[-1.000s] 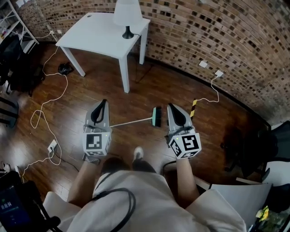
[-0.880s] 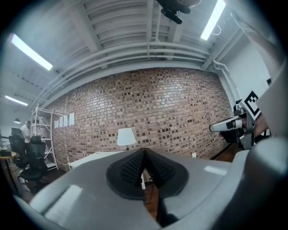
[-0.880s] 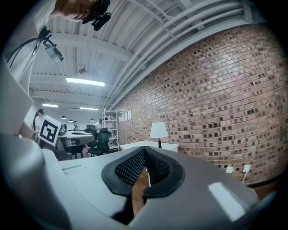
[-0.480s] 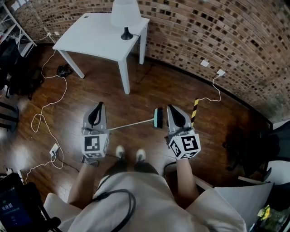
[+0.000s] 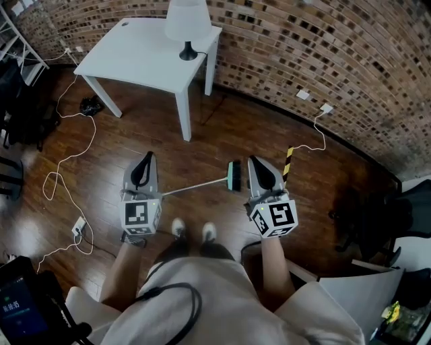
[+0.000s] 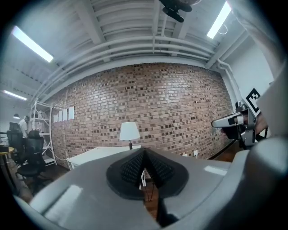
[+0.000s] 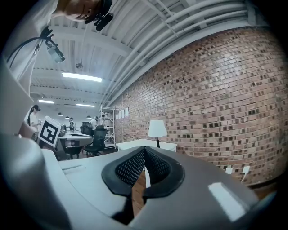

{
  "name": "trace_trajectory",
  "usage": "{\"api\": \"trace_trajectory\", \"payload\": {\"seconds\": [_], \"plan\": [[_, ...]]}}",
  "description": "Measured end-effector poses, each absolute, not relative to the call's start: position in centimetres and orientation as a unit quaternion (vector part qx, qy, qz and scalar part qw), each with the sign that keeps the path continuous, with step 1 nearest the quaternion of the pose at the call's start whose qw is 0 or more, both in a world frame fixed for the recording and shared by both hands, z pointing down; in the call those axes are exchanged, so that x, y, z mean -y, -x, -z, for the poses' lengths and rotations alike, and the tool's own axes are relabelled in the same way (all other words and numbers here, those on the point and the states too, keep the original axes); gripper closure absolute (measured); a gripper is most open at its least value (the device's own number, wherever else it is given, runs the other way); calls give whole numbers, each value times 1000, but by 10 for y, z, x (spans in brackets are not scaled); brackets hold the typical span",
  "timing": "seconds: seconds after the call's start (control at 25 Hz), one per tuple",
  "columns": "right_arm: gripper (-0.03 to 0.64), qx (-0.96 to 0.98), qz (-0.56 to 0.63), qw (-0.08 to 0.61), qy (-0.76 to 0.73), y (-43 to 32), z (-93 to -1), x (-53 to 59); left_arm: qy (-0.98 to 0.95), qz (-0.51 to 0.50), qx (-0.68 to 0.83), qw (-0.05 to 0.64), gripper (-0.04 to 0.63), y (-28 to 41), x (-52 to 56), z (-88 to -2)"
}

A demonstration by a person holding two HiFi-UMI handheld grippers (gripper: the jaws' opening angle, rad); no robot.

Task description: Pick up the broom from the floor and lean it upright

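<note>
The broom [image 5: 202,184] lay flat on the wooden floor [image 5: 222,128], between the two claws in the head view. Its dark brush head [image 5: 233,175] pointed to 3 o'clock and sat just beside the right claw [image 5: 255,160]. Its pale handle ran off toward 8 o'clock to the left claw [image 5: 147,157]. The handle's end seemed to pass under that claw, though the view from above did not settle whether the two touched.

Both claws pointed to 12 o'clock, side by side. In the left gripper view the left claw's ribbed pads were pressed together with nothing between them. In the right gripper view the right claw's pads were likewise closed on nothing. Neither claw held the broom.

The person's shoes [image 5: 192,230] stood at 6 o'clock of the broom, just behind its handle. A white desk [image 5: 135,57] stood at 11 o'clock against the brick wall [image 5: 323,47], with a white-shaded lamp [image 5: 188,19] at its far corner. A white cable [image 5: 67,158] looped across the floor at 9 o'clock. A short yellow-and-black striped bar [image 5: 288,162] showed just past the right claw at 2 o'clock.
</note>
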State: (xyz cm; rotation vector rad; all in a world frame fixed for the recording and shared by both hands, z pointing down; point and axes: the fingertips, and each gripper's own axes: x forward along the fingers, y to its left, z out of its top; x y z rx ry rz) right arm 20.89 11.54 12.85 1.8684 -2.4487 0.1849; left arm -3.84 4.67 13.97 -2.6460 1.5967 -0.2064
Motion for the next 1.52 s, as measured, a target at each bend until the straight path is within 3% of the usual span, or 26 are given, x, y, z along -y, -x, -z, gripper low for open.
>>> {"api": "trace_trajectory", "payload": {"seconds": [0.76,1.12,1.52], "plan": [[603,860,-59,115,-494,-128,-199,-45,827,115,-550,-15,594,97,-1,-219],[603,901,-74,195,-380,-37,-350,4,769,147,-617,-81,594,186,17,-360],[578,925,-69,311,-206,50,-555,11,742,177,-627,-160,594,237,11,-528]]}}
